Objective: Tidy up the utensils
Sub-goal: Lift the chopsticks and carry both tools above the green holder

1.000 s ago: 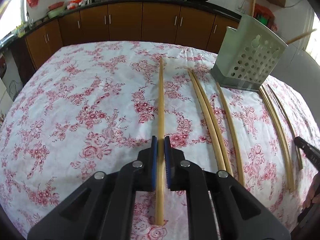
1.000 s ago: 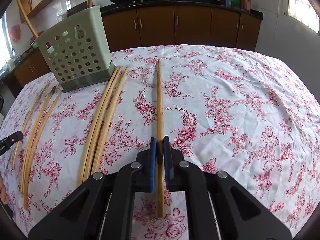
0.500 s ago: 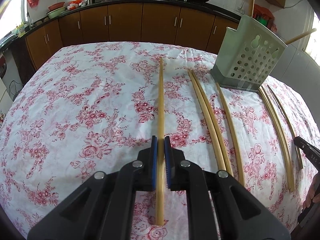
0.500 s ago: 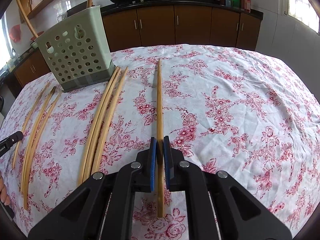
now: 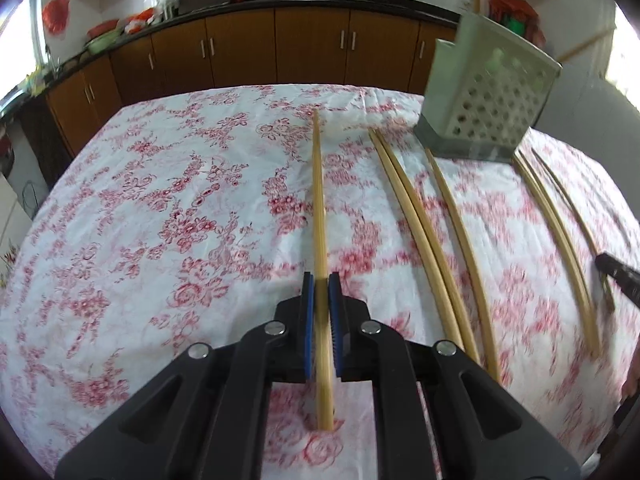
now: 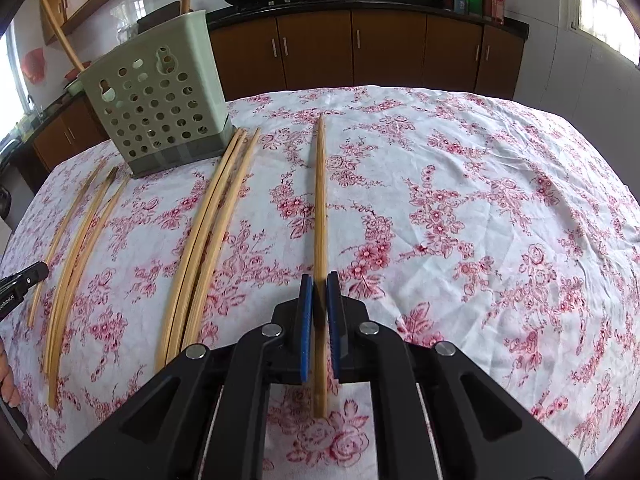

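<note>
Chopstick (image 5: 318,200) on the move: our left gripper (image 5: 320,292) clamps it, the view newly blurred as we judge the carry begins toward the perforated utensil holder (image 5: 492,96) ahead-right. Loose chopsticks (image 6: 208,232) wait left of our right gripper (image 6: 318,292), unmoved, pinching a second chopstick (image 6: 320,200).

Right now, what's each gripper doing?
Left gripper: shut on a chopstick.
Right gripper: shut on its own chopstick.
</note>
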Demonstrator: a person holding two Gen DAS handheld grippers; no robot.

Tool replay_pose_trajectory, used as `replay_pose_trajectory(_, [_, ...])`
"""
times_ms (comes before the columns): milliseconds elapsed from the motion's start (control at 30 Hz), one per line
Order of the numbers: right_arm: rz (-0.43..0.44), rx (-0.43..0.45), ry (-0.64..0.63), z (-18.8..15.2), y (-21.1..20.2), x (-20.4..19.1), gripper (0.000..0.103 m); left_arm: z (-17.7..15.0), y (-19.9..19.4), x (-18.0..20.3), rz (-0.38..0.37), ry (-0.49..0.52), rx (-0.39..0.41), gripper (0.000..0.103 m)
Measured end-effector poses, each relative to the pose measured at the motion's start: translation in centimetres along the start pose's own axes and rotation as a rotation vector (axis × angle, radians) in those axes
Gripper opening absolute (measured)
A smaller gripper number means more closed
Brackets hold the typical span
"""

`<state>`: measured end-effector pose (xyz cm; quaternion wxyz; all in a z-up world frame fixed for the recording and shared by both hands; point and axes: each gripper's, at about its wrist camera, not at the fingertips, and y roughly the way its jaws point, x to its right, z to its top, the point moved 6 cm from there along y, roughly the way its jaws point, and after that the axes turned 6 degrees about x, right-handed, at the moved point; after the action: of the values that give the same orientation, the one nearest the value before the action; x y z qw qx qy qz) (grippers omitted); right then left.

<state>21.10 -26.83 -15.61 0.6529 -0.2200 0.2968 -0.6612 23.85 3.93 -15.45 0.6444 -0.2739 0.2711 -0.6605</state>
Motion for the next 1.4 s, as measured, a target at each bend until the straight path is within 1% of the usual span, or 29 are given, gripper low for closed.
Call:
replay_pose_trajectory(100, [0.014, 0.0, 0.014, 0.1, 0.0, 0.1, 0.008, -0.2, -0.2, -0.2, -0.006, -0.002, 0.0, 0.009])
replay_pose_trajectory(167, [0.011, -0.003, 0.013, 0.3, 0.0, 0.0, 0.008, -0.2, -0.2, 0.0, 0.002, 0.024, -0.004, 0.008])
replay_pose_trajectory(233, [0.02, 0.023, 0.019, 0.9, -0.6, 0.0, 0.008, 0.1, -0.7, 0.1, 0.004, 0.042, 0.0, 0.008])
replay_pose_trajectory(300, [0.021, 0.087, 0.013, 2.2, -2.2, 0.1, 0.008, 0.9, -1.8, 0.2, -0.001, 0.042, 0.034, 0.008])
replay_pose_trajectory(333, [0.019, 0.13, 0.008, 3.2, -3.3, 0.0, 0.008, 1.8, -3.0, 0.1, -0.008, 0.038, 0.074, 0.008])
replay_pose_trajectory(367, [0.019, 0.155, 0.007, 3.8, -3.9, 0.0, 0.008, 2.5, -3.7, 0.1, -0.013, 0.035, 0.097, 0.008])
replay_pose_trajectory(400, [0.02, 0.197, 0.006, 4.8, -5.1, -0.1, 0.008, 3.2, -4.5, 0.1, -0.018, 0.03, 0.126, 0.008])
replay_pose_trajectory(433, [0.022, 0.224, 0.006, 5.5, -5.8, -0.1, 0.008, 4.4, -5.8, 0.0, -0.027, 0.02, 0.168, 0.008])
replay_pose_trajectory(533, [0.034, 0.3, 0.015, 7.4, -7.9, -0.1, 0.008, 7.0, -8.3, -0.3, -0.052, -0.017, 0.247, 0.008])
replay_pose_trajectory(567, [0.038, 0.326, 0.017, 8.1, -8.7, -0.2, 0.008, 7.7, -8.9, -0.2, -0.059, -0.03, 0.263, 0.008])
replay_pose_trajectory(700, [0.052, 0.373, 0.019, 9.6, -9.8, 0.0, 0.008, 9.9, -10.5, -0.4, -0.073, -0.057, 0.313, 0.008])
replay_pose_trajectory(867, [0.052, 0.41, -0.006, 11.6, -10.5, -0.6, 0.008, 11.6, -11.4, -0.3, -0.076, -0.041, 0.328, 0.008])
replay_pose_trajectory(967, [0.078, 0.448, -0.004, 13.4, -11.6, -1.2, 0.008, 12.9, -12.7, 0.1, -0.093, -0.029, 0.35, 0.008])
replay_pose_trajectory(1200, [0.167, 0.547, -0.013, 16.5, -14.8, -3.4, 0.008, 15.9, -16.7, 2.1, -0.147, 0.016, 0.438, 0.008])
replay_pose_trajectory(1400, [0.237, 0.658, 0.001, 19.1, -17.2, -5.3, 0.008, 18.3, -19.7, 5.2, -0.237, 0.026, 0.508, 0.008])
